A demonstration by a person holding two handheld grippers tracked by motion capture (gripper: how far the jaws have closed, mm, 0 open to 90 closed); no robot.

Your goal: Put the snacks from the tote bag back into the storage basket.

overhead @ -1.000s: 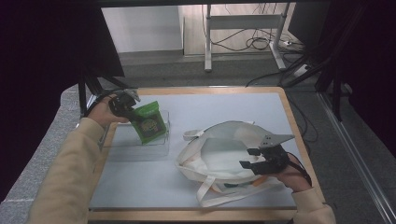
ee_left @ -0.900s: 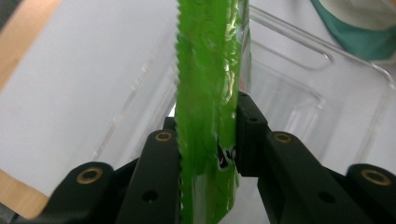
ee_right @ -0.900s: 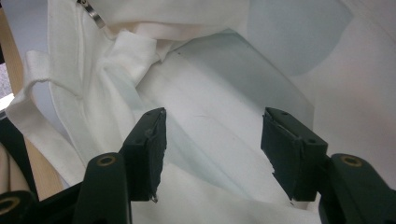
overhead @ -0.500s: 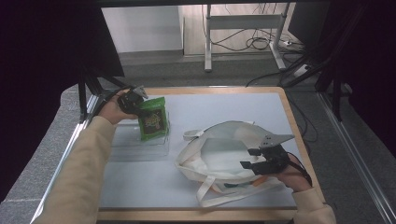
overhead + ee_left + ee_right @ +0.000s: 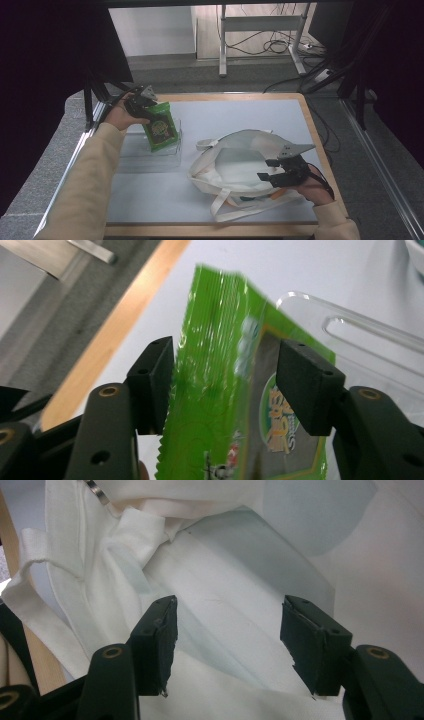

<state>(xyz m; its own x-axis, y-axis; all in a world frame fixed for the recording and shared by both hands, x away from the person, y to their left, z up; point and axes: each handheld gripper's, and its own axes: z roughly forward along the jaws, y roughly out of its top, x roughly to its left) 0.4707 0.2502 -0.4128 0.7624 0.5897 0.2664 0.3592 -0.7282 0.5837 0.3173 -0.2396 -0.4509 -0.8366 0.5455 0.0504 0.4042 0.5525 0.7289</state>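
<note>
Left tongs point(image 5: 225, 390) just opening around green packet point(image 5: 220, 405), pale blue tabletop point(image 5: 240, 115)

At the lower left of the high view, the person's left sleeve point(image 5: 82, 185) is a pale beige knit, and a small part of the same beige right sleeve point(image 5: 334, 227) shows at the lower right. Both the left gripper point(image 5: 225, 385) and the right gripper point(image 5: 227, 645) have matte black blocky jaws with brass-coloured screw rings. Each carries a grey three-cornered plate point(image 5: 296, 149), and a thin black cable point(image 5: 325, 179) seems to loop near the right wrist.
</note>
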